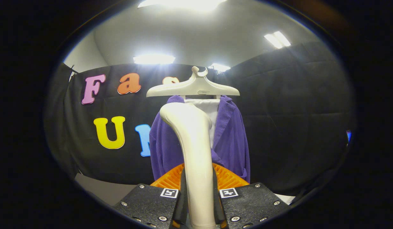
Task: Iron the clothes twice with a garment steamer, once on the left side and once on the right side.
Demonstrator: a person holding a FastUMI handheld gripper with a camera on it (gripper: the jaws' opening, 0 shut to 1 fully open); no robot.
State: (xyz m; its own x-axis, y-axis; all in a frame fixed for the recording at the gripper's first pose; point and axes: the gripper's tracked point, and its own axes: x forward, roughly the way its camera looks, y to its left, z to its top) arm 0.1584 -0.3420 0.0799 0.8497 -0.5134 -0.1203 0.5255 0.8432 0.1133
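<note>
Gripper is clamped on one steamer, which hides the middle of one jacket on one hanger.

No readable text, only small square coded markers atop the gripper.

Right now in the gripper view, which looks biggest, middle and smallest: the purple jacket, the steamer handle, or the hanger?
1. Purple jacket, the largest.
2. Steamer handle, clamped between the gripper fingers; being so near the camera makes it look bigger than it is.
3. Hanger, the smallest, though it is wider than the handle.
</note>
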